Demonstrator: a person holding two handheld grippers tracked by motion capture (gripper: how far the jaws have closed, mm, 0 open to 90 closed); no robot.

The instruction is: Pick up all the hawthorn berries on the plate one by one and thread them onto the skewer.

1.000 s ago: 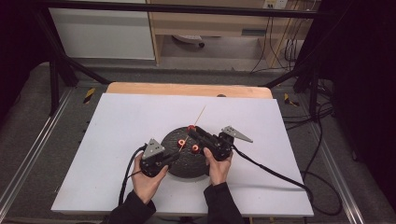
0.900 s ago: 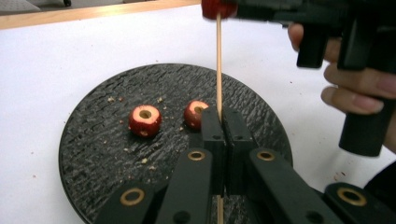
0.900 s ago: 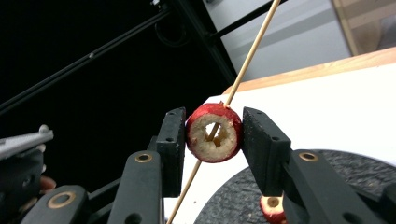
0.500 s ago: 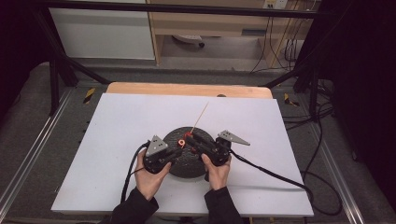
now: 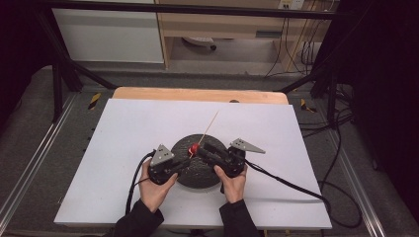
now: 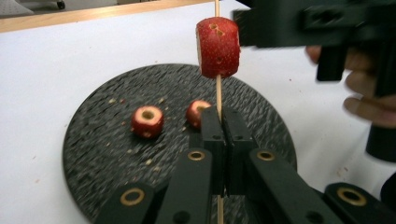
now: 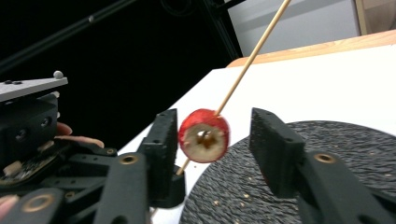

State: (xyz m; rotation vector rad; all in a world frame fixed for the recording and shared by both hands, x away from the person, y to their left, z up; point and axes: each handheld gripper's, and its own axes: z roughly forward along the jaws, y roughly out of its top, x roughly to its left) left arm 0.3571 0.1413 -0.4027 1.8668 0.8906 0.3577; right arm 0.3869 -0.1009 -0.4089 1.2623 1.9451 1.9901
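Red cored fruit piece (image 6: 217, 46) threaded on slanted wooden skewer (image 6: 217, 95), above dark plate (image 6: 93, 154)

fruit pieces (image 6: 217, 46): 3 | skewer (image 6: 218, 95): 1 | plate (image 6: 102, 154): 1

Both grippers are showing matte black bodies. The left gripper (image 5: 185, 163) and the right gripper (image 5: 200, 149) are each carrying a grey three-cornered plate on top and trailing a black cable. Brass-coloured rings are sitting at the pivots of the black linkages, with small dark screw holes in the blocky jaws. The person is wearing dark sleeves (image 5: 133, 222).
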